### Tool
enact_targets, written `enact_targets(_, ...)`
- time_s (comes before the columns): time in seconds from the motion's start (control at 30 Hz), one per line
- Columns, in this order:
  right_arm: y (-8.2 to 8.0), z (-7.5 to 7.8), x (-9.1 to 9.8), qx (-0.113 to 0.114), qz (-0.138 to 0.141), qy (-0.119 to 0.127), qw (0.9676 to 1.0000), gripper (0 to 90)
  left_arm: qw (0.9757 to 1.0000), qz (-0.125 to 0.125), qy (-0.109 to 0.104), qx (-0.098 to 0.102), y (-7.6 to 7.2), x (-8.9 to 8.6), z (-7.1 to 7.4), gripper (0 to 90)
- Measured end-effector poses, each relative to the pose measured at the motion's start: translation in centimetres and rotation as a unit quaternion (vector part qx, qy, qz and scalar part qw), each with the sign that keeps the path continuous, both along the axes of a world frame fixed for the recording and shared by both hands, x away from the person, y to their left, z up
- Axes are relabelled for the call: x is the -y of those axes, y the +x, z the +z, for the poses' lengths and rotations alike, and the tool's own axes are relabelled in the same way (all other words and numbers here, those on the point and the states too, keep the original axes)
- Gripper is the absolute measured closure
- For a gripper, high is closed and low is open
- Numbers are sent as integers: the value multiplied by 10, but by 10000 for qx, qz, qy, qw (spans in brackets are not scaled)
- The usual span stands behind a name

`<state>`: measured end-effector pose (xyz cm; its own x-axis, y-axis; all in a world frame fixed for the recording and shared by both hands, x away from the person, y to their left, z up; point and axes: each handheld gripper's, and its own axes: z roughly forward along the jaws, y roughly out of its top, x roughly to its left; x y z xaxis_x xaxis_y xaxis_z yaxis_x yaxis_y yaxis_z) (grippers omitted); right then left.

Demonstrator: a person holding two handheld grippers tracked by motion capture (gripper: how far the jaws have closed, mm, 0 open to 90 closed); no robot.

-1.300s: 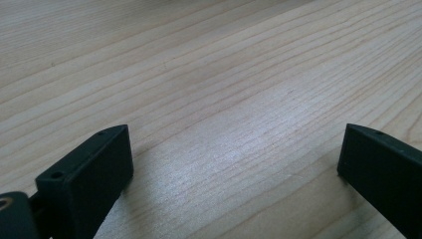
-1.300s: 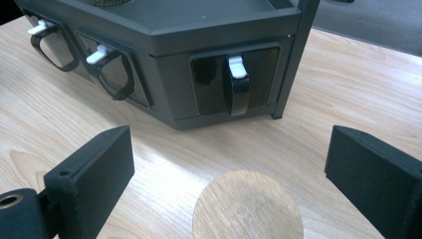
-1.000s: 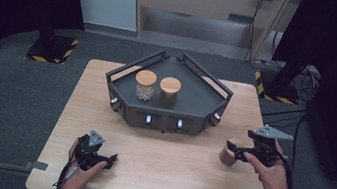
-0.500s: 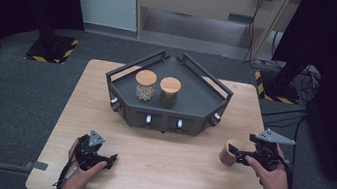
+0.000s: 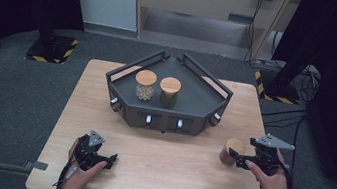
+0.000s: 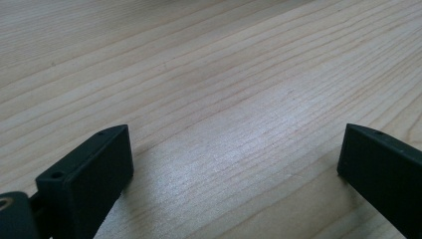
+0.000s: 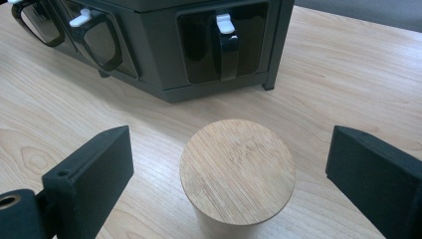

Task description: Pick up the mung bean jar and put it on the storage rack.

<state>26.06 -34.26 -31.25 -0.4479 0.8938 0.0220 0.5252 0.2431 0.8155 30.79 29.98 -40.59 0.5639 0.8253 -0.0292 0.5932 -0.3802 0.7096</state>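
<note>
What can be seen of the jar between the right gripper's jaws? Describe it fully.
The jar is a small upright cylinder with a round, flat bamboo-look lid showing fine grain; the body below is pale, its contents not visible. It stands on the wooden table, just in front of the dark tray's right corner. The right gripper straddles it with jaws open, a gap on each side, so nothing but the table touches it.
</note>
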Motion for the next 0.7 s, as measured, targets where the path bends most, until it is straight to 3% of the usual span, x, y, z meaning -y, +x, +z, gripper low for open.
enact_targets(0.7,-8,-11,4,-13,-34,22,10000,48,10000,11,0,0,0,0,0,0)
